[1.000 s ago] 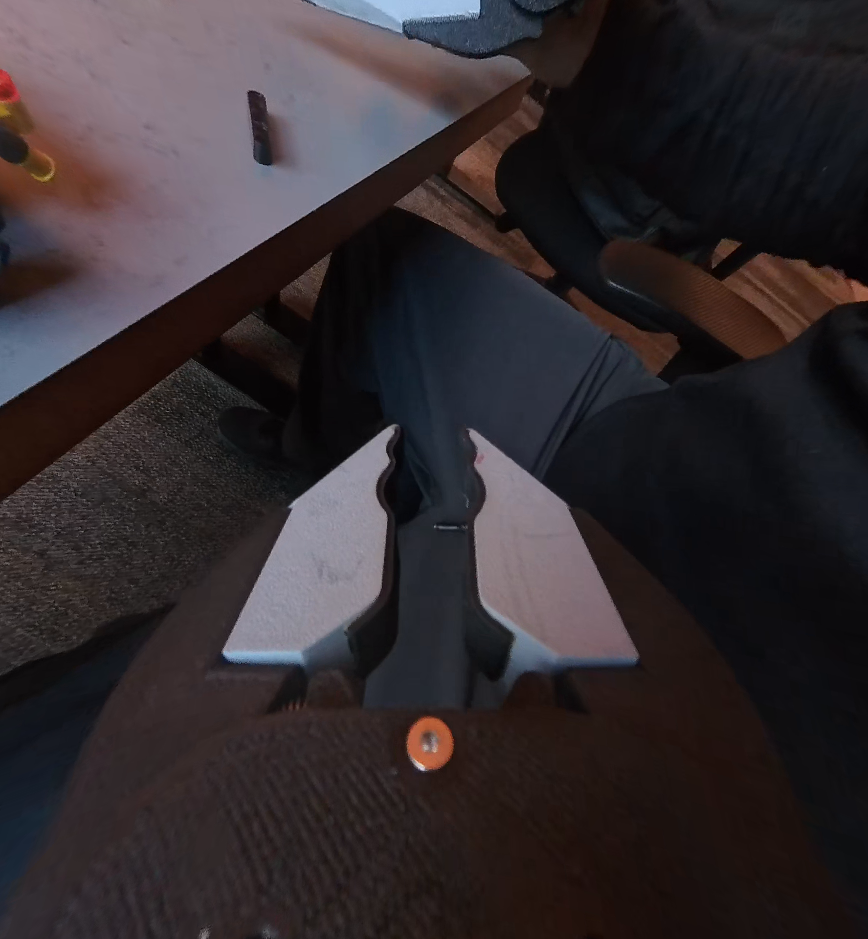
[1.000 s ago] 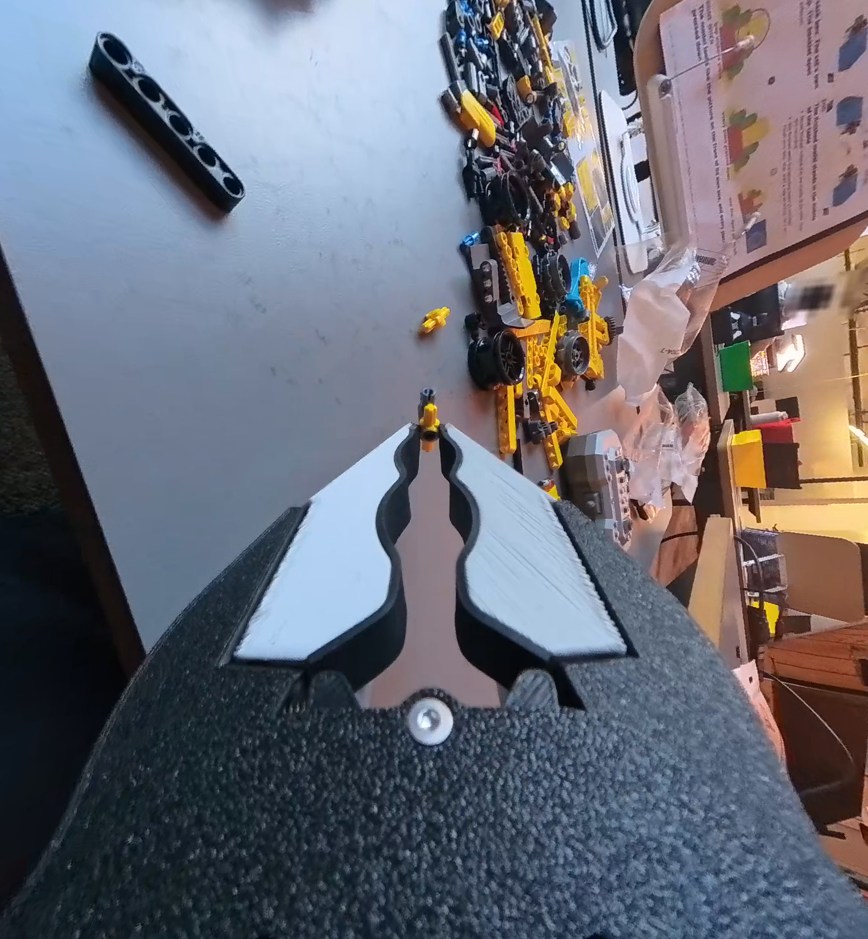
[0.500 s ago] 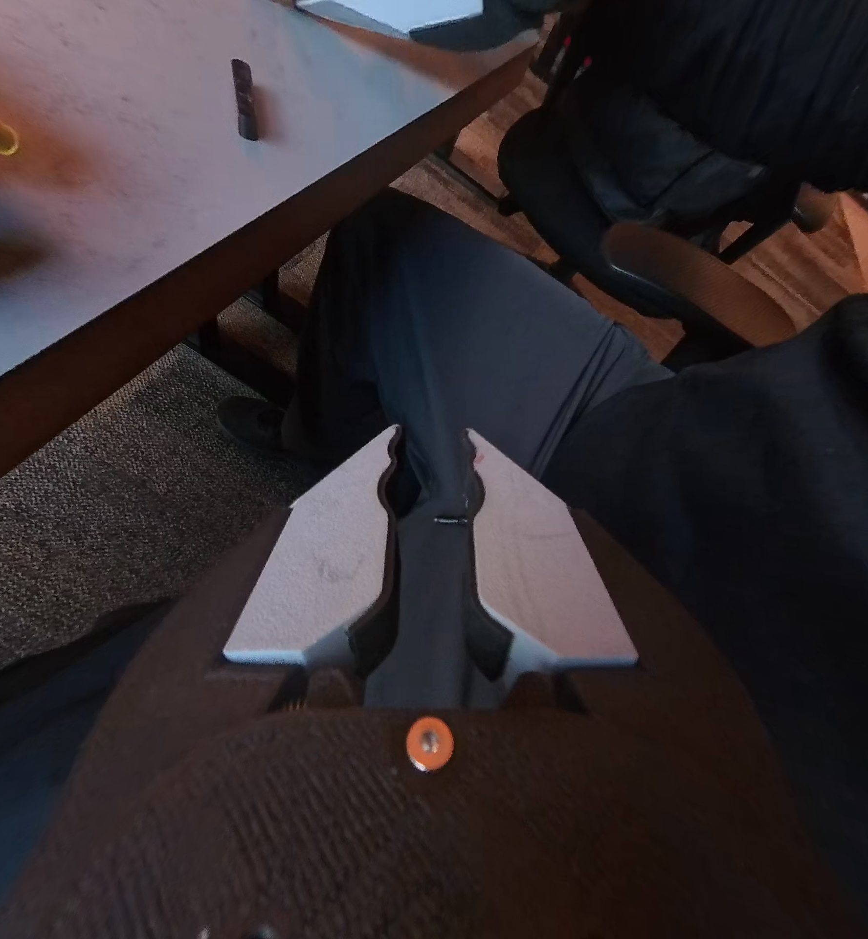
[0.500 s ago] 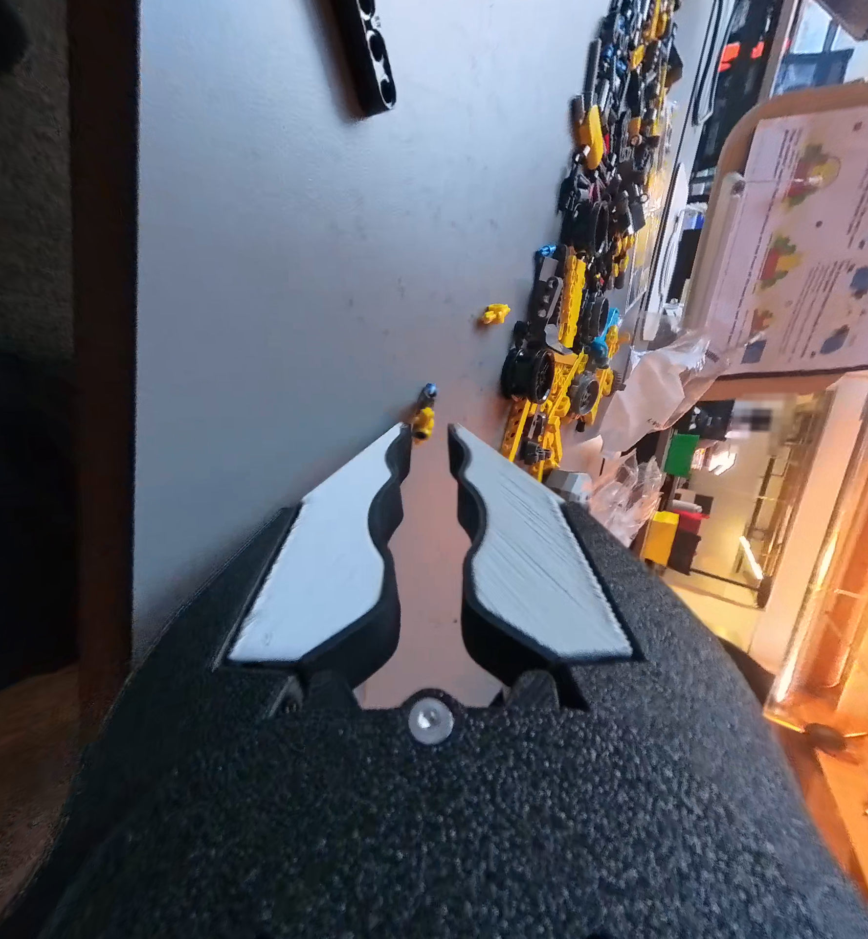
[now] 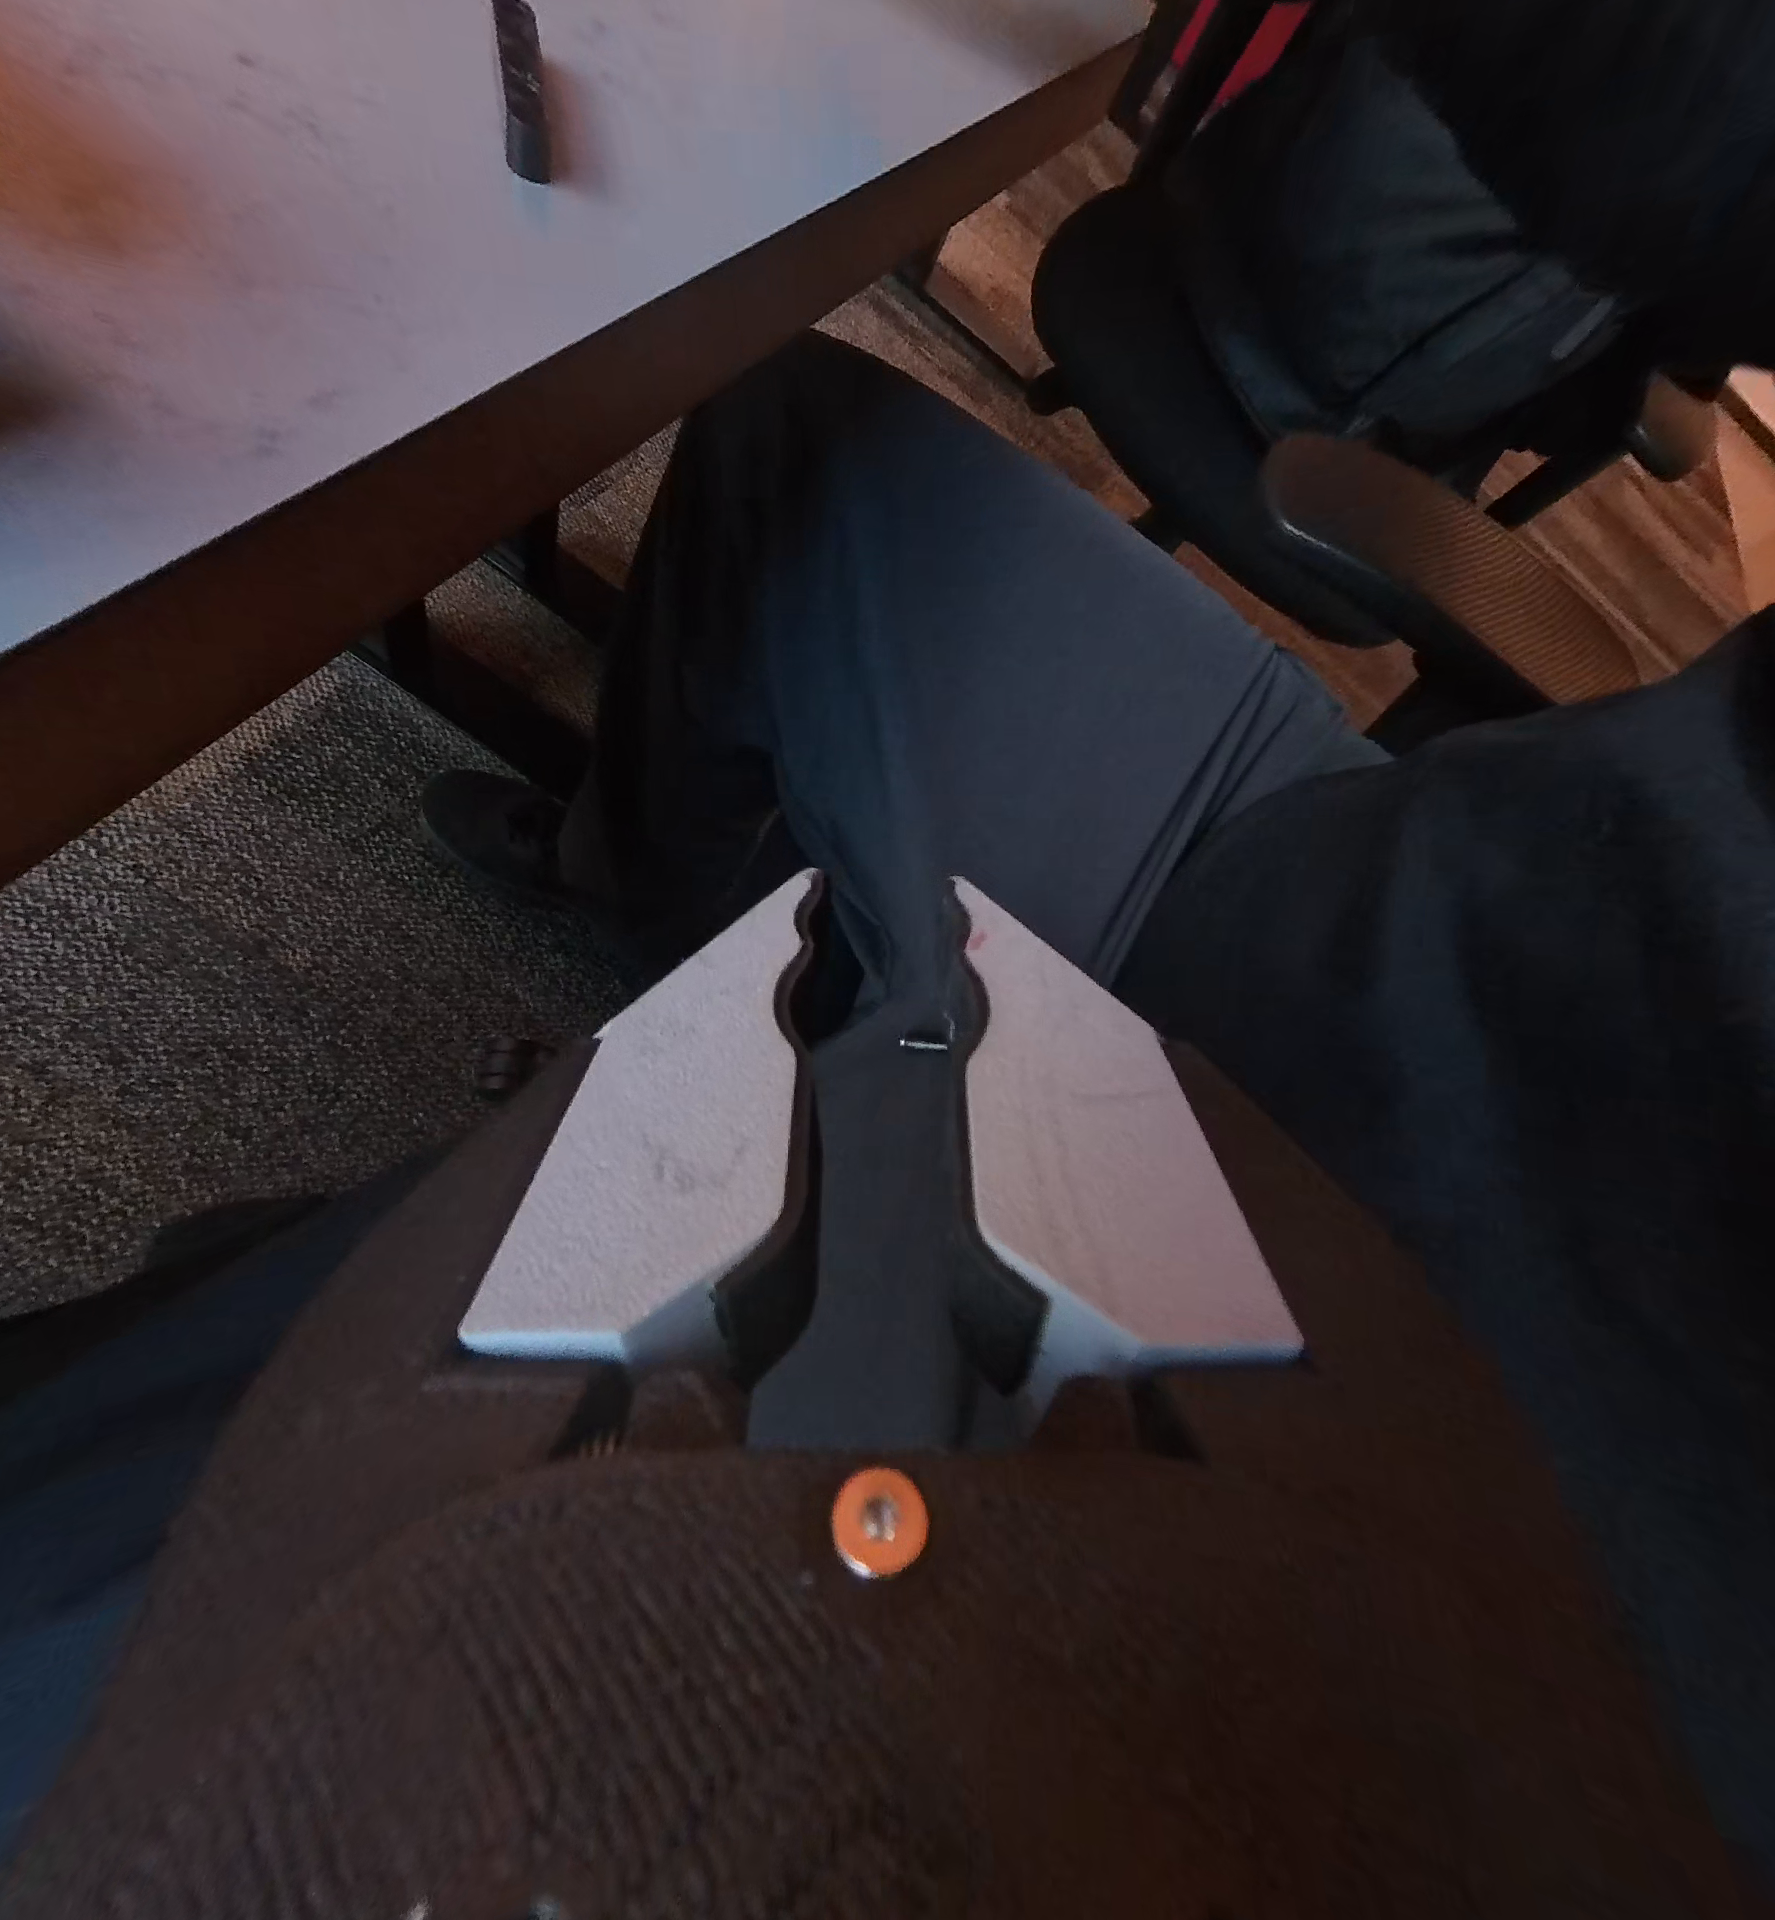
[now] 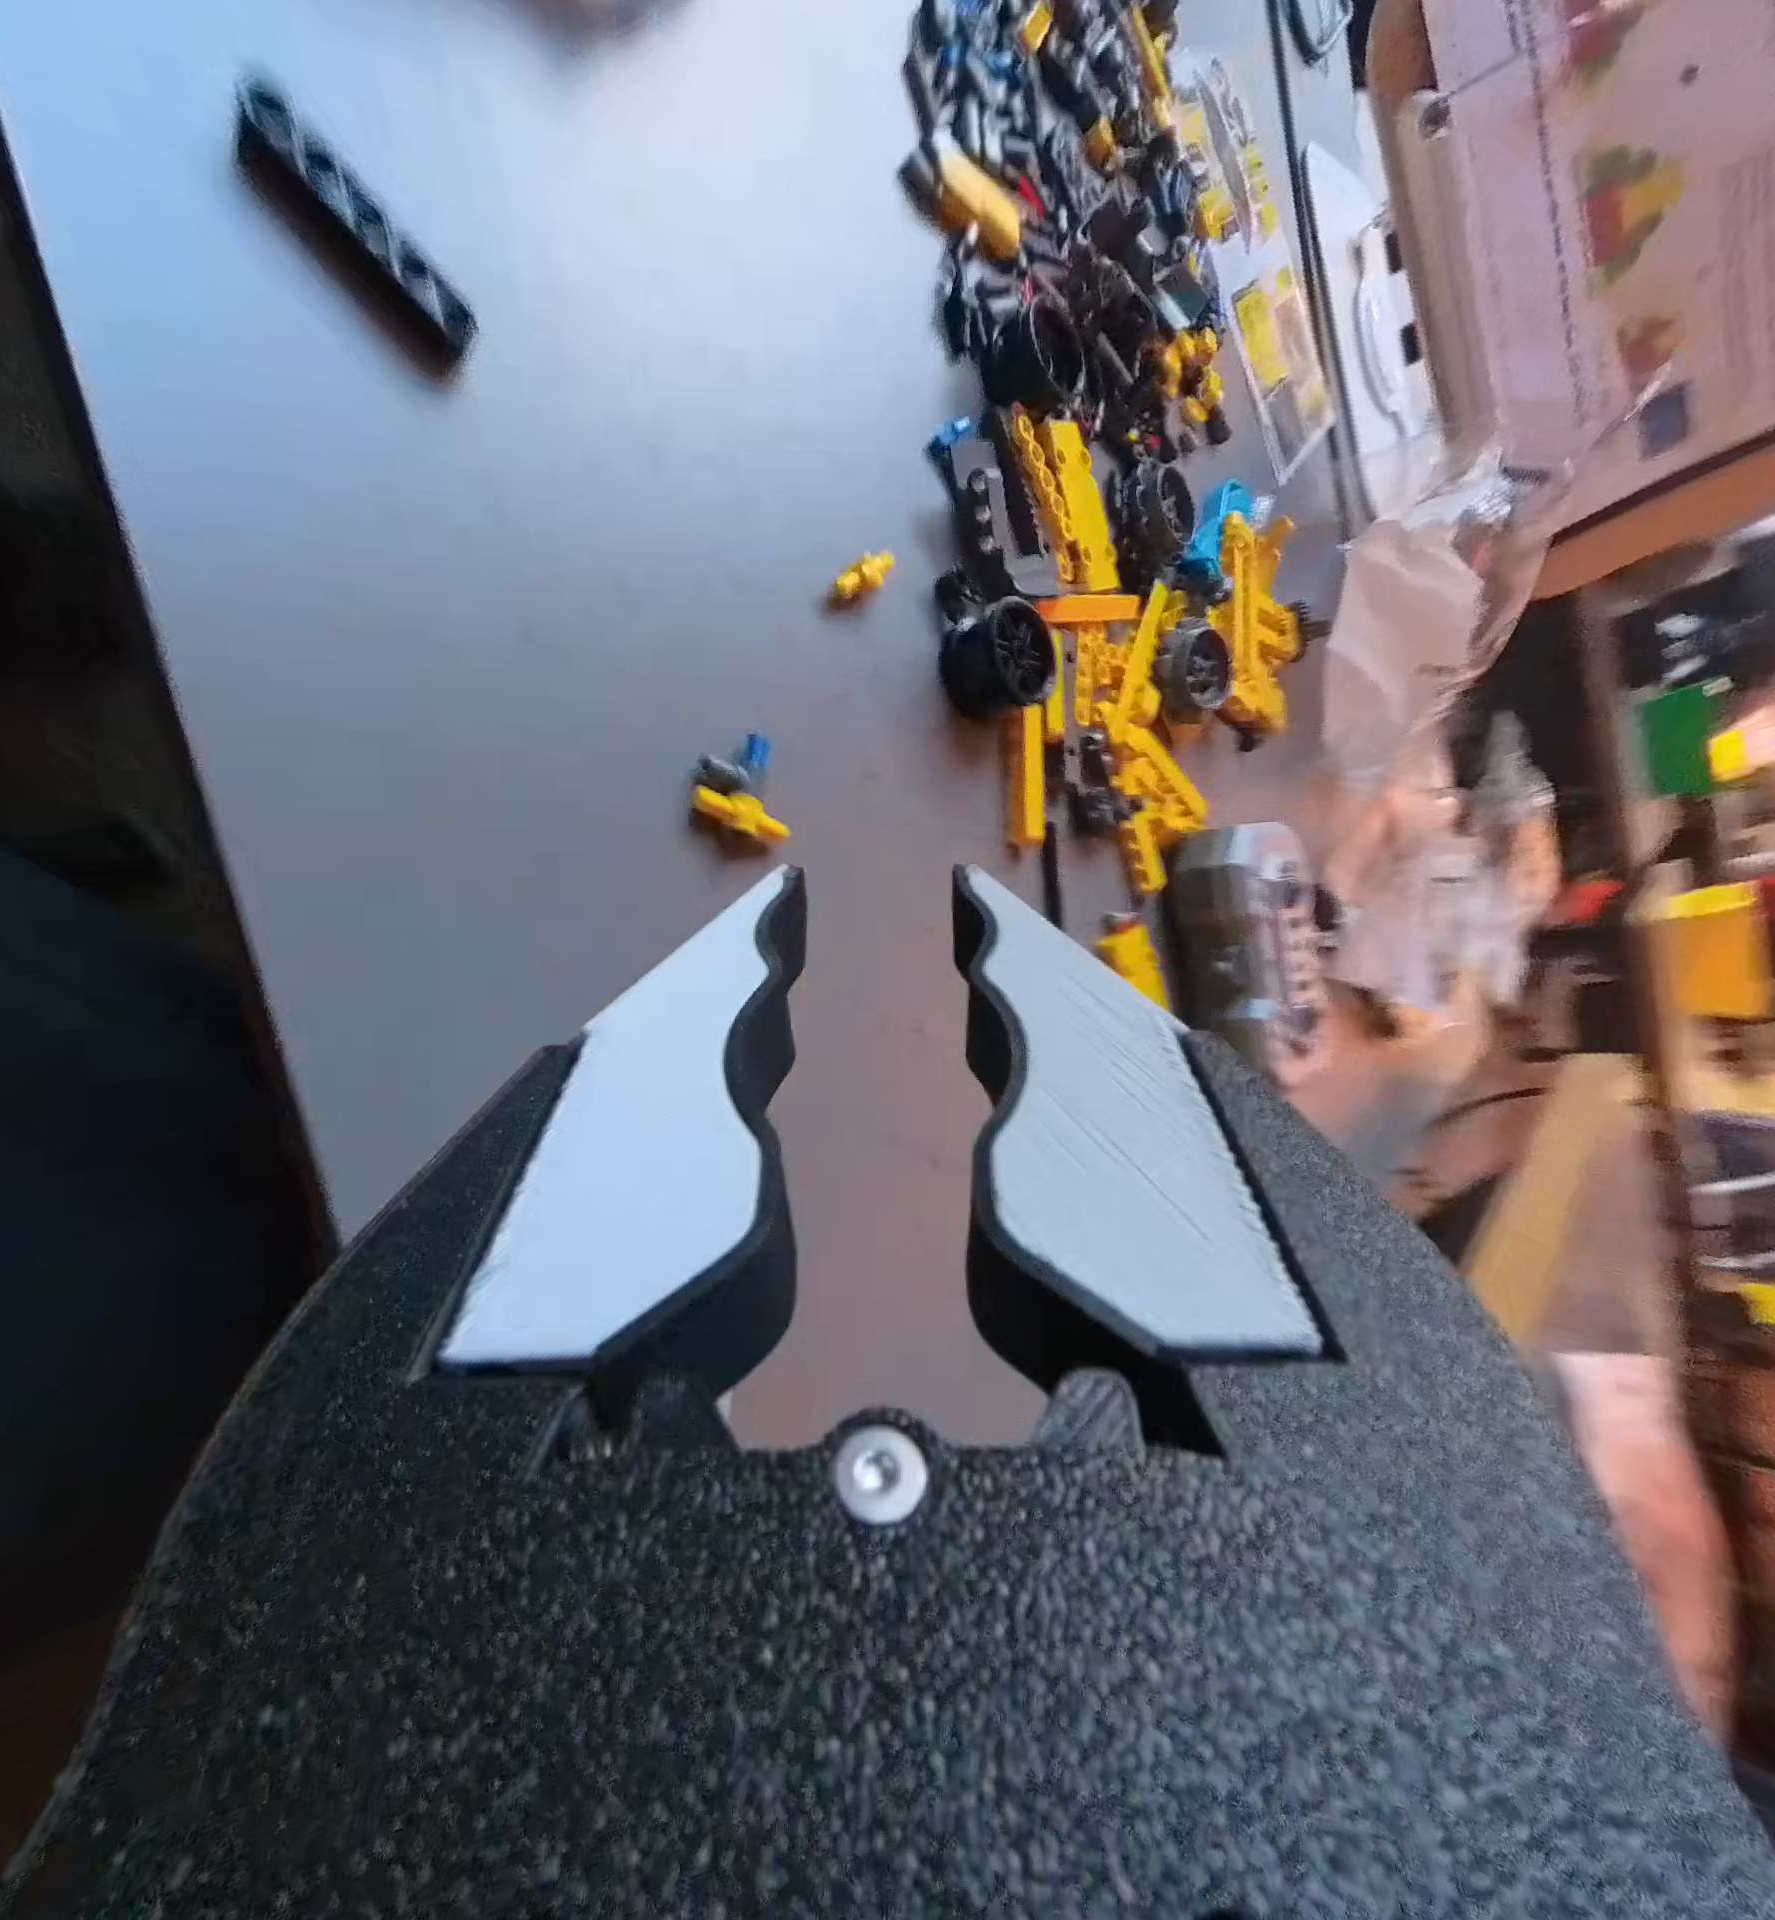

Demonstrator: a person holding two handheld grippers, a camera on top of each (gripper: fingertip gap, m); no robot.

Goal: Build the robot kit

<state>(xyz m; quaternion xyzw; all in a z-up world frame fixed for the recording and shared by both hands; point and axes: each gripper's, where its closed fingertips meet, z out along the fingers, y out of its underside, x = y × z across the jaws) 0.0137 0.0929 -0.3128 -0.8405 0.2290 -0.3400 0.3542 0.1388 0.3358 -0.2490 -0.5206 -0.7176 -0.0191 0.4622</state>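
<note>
My right gripper (image 6: pixel 878 883) is open and empty, low over the grey table (image 6: pixel 509 644). A small yellow, grey and blue connector piece (image 6: pixel 735 798) lies on the table just beyond its left fingertip, apart from it. A second small yellow pin (image 6: pixel 860 578) lies farther off. My left gripper (image 5: pixel 883 894) is held off the table over a person's grey trouser leg (image 5: pixel 924 644), its jaws a little apart. A tiny dark speck (image 5: pixel 922 1042) sits against the right finger's inner edge. I cannot tell what it is.
A heap of yellow and black building pieces with wheels (image 6: pixel 1091 582) lies to the right. A black beam with holes (image 6: pixel 353 223) lies far left and also shows in the left wrist view (image 5: pixel 521 99). A grey motor block (image 6: pixel 1247 925), plastic bags and an instruction sheet (image 6: pixel 1631 208) stand right. An office chair (image 5: pixel 1382 540) is behind the leg. There is about 30 centimetres between the tips of the two grippers. From the right gripper's tips to the grey motor block (image 6: pixel 1247 925) is close to 20 centimetres.
My right gripper opened and let go of the small yellow connector piece, which now lies on the table ahead of the left fingertip. My left gripper hardly moved.
</note>
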